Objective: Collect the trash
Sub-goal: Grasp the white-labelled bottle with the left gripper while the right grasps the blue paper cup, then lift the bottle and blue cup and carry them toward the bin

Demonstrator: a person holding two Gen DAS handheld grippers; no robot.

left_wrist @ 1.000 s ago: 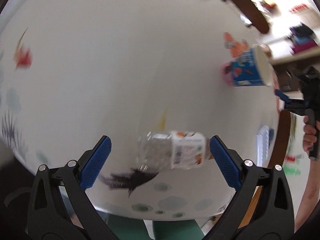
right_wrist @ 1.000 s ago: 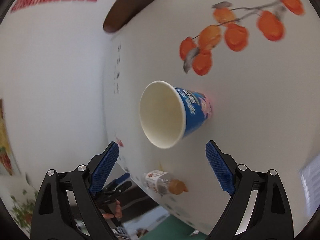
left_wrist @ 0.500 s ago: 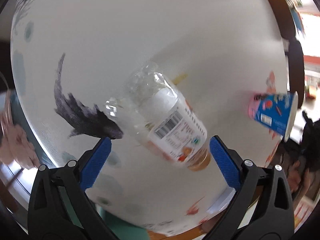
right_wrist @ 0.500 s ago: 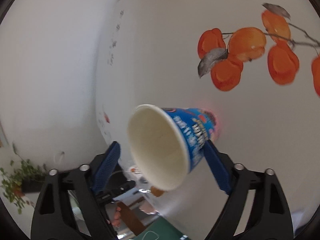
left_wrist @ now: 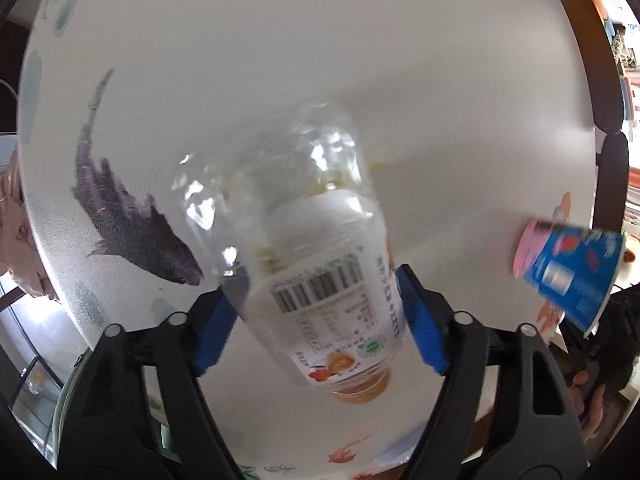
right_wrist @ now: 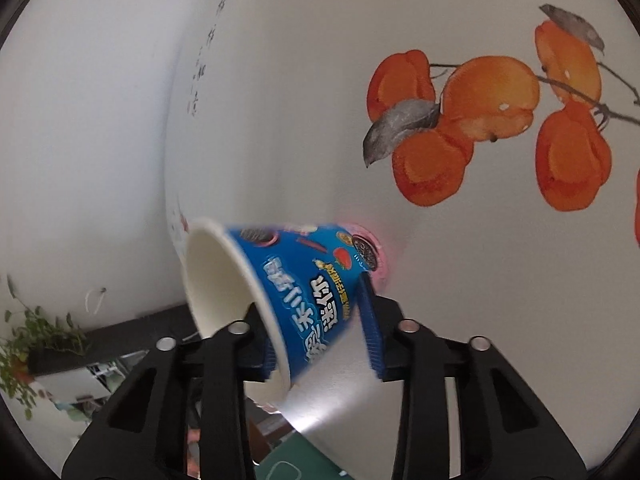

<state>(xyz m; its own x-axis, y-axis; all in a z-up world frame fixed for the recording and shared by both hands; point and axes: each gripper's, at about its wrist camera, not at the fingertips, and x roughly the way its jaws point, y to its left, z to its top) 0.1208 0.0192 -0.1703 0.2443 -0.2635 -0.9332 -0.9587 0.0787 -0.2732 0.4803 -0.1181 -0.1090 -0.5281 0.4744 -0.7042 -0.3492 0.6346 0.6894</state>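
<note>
Left gripper: fingers are closing on the bottle, which lies on its side at lower centre of the left view, cap end toward the bottom edge. The blue pads are seen against the labelled body on both flanks, so contact is judged as made, squeeze not finished. The clear crumpled half extends up and left, beyond the pads.

Right gripper: fingers are closing on the cup, tipped on its side at lower centre of the right view, mouth to the lower left, pink base to the right. One finger is seen against the outer wall near the base; the other is hidden behind the rim wall, so whether it sits inside or outside cannot be told. A pinch on the cup is judged.

The desk is white with painted prints; both items are resting on it. In the left view the cup is also seen at the right edge.

Notes for the grasp:
- Bottle is thin and already dented: the squeeze should be kept on the labelled section, where the wall is stiffer. Slip toward the cap end is likely if grip is light.
- Cup is tapered paper: over-squeeze would fold it, so only enough force to hold should be used.
- Lift should be delayed until both closures are settled, then taken straight up off the desk.
</note>
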